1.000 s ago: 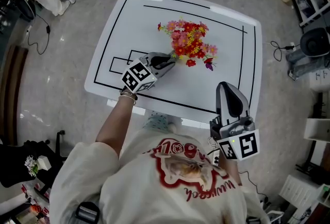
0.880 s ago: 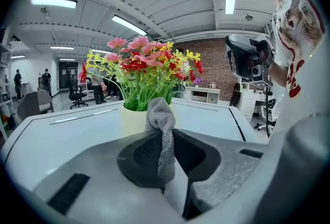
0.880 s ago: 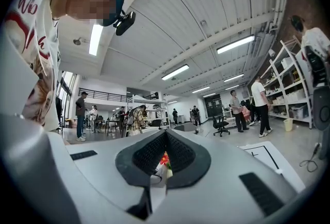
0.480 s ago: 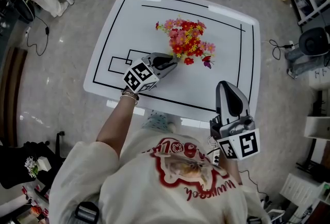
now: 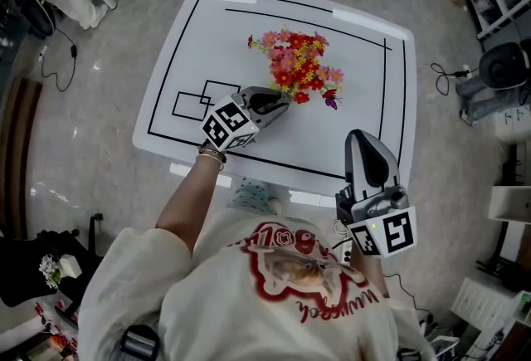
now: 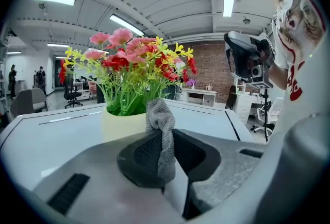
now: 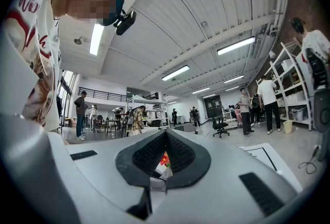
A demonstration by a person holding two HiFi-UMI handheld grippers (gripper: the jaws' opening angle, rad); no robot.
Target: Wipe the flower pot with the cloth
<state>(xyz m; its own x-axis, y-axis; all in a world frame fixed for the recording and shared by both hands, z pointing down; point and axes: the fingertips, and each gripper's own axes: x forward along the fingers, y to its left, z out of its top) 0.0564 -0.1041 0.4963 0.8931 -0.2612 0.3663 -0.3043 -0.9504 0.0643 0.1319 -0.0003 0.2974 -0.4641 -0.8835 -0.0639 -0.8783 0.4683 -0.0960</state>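
Well, the left gripper (image 6: 165,152) is clamped on the grey cloth (image 6: 161,130), which stands upright just beside the upright flower pot (image 6: 124,124) mid-surface (image 5: 348,77). The right gripper (image 5: 367,143), jaws together, hangs near-right.

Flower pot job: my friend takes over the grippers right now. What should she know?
Left gripper: shut on the grey cloth, its tip close by the flower pot; whether they touch can't be told.
Right gripper: shut, empty, held off the table's near edge.
The flower pot stands on the white table, flowers in it.
Done: cloth gripped, at the pot.
Left: wipe the pot.
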